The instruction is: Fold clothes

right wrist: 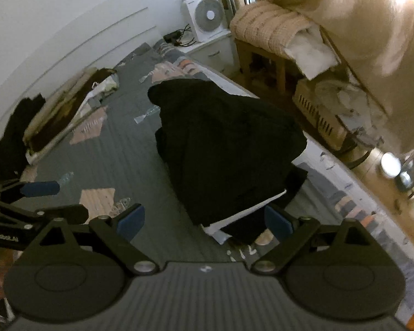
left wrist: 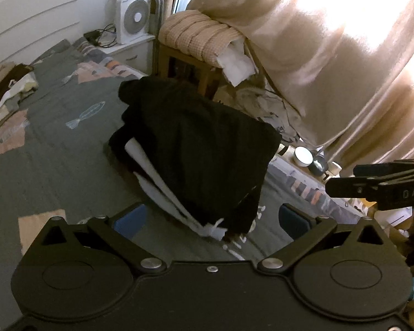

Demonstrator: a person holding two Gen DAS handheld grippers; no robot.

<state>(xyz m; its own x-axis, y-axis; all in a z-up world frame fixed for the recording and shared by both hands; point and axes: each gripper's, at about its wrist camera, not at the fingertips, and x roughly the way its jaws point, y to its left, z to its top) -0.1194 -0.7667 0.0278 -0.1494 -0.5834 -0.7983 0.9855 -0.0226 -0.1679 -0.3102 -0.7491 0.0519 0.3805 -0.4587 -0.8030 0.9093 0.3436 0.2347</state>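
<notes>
My left tongs (left wrist: 212,218) are wide open, blue pads (left wrist: 131,218) spread apart, nothing between them. My right tongs (right wrist: 204,219) are open too, also empty; the pads sit either side of the near end of the black garment (right wrist: 223,149) in view, not pressing it. The garment lies in a loose heap on the bed (left wrist: 49,149), close in front of both tongs, near the bed's right edge. White layers (left wrist: 162,176) show under the black at its near-left side, with a knotted white drawstring (left wrist: 215,230) at the near corner; whether that white is lining or a second item I can't tell, view's soft. Each tool shows in the other's camera: right one at the right edge of the left view, left one at the left edge of the right view. The bedcover is grey-green with fish prints and peach patches. A pile of other clothes (right wrist: 63,115) sits far left by the wall. Beyond the bed: white fan (left wrist: 135,16) on a nightstand, a wooden stool (right wrist: 262,58) with a folded checked blanket (left wrist: 196,35), beige curtain (left wrist: 331,55) on the right.
</notes>
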